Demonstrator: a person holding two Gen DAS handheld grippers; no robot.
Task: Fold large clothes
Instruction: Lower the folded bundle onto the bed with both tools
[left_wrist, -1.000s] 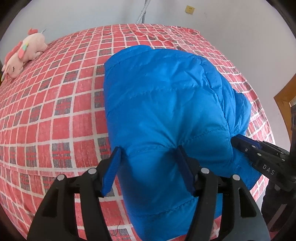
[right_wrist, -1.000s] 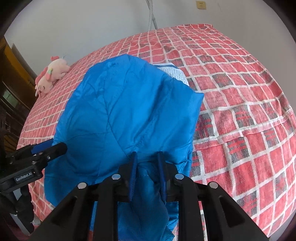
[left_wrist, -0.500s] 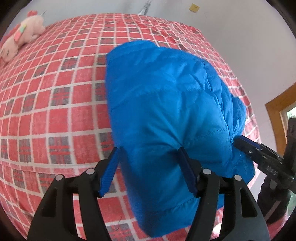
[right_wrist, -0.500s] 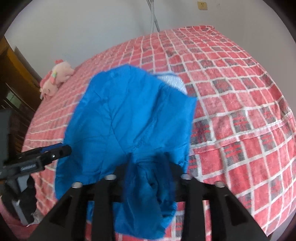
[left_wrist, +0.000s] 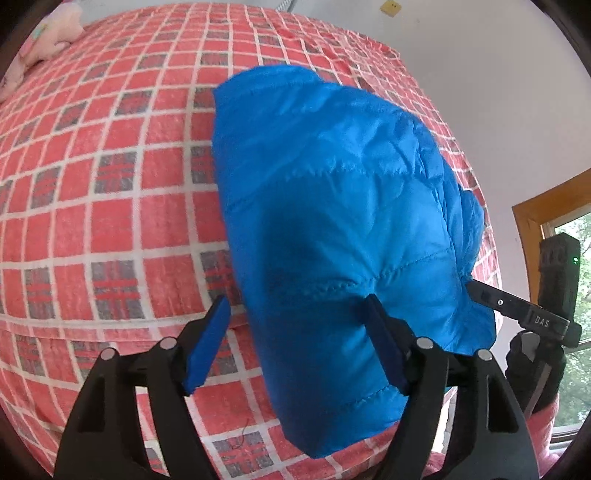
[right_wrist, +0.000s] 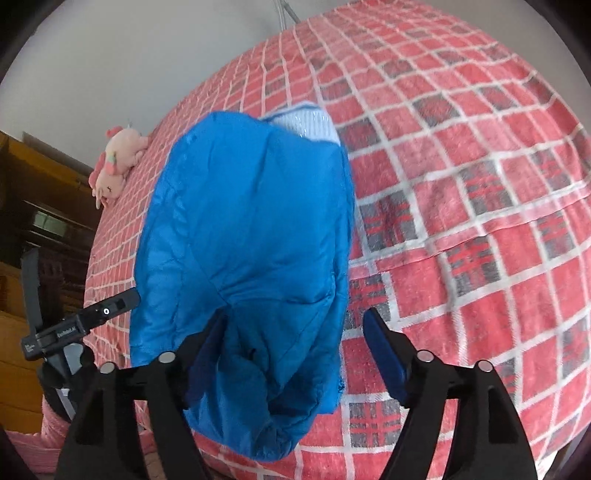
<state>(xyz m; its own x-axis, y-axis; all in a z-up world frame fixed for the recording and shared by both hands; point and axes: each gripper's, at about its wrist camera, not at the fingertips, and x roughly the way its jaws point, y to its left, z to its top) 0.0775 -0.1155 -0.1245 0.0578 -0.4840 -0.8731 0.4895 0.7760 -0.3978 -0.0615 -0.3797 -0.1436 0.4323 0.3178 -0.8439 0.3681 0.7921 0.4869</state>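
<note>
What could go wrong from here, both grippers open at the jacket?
1. The blue jacket overhangs the near edge of the bed; with the left gripper and right gripper both open, it may slide off.
2. The puffy fold could spring back open, since nothing pins it.

A: Position of jacket (left_wrist: 332, 206)?
B: On the bed (left_wrist: 110, 206), at its near edge. Left gripper (left_wrist: 295, 343) at its left side, right gripper (right_wrist: 295, 350) at its right.
A: Anything else?
B: Plush toy (right_wrist: 112, 166) on the bed's far left, well apart from the jacket.
</note>
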